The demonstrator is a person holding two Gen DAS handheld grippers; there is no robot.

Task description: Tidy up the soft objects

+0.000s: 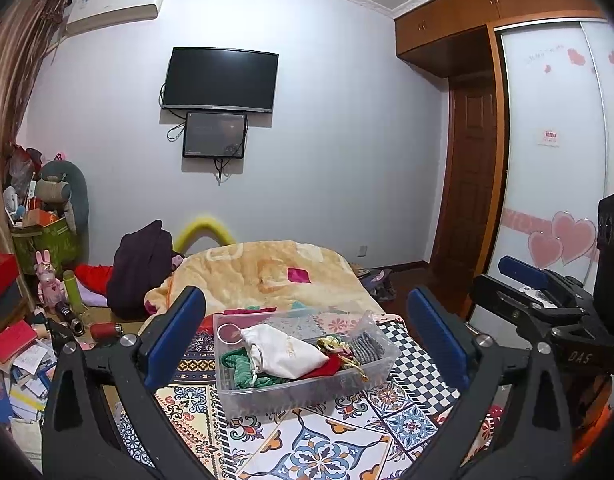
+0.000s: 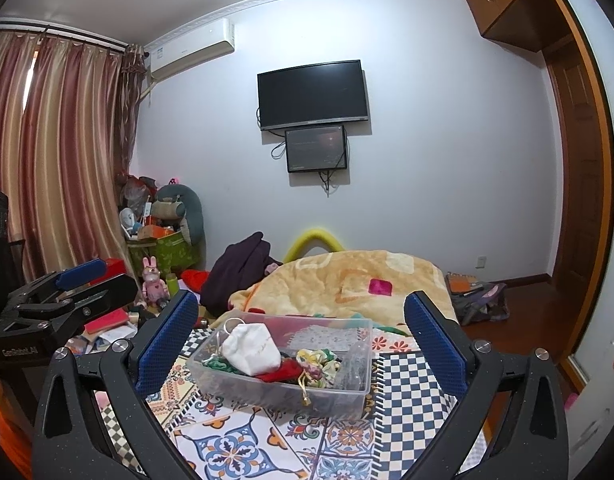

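Observation:
A clear plastic bin [image 1: 307,394] [image 2: 275,394] sits on the patterned bedspread. It holds a white drawstring pouch [image 1: 283,350] [image 2: 251,350], a green cloth [image 1: 243,368], a red cloth [image 1: 327,368] [image 2: 279,372], a floral pouch with gold tassel [image 2: 319,364] and a grey knit piece [image 1: 367,346]. My left gripper [image 1: 307,344] is open and empty, held above and in front of the bin. My right gripper [image 2: 303,340] is open and empty, also before the bin. Each gripper shows at the edge of the other's view [image 1: 539,304] [image 2: 67,296].
A yellow blanket [image 1: 267,272] [image 2: 347,280] lies bunched behind the bin. A dark garment [image 1: 141,264] hangs at the bed's far left. Clutter, boxes and toys [image 1: 39,280] crowd the floor at left. A wardrobe [image 1: 555,140] and door stand right.

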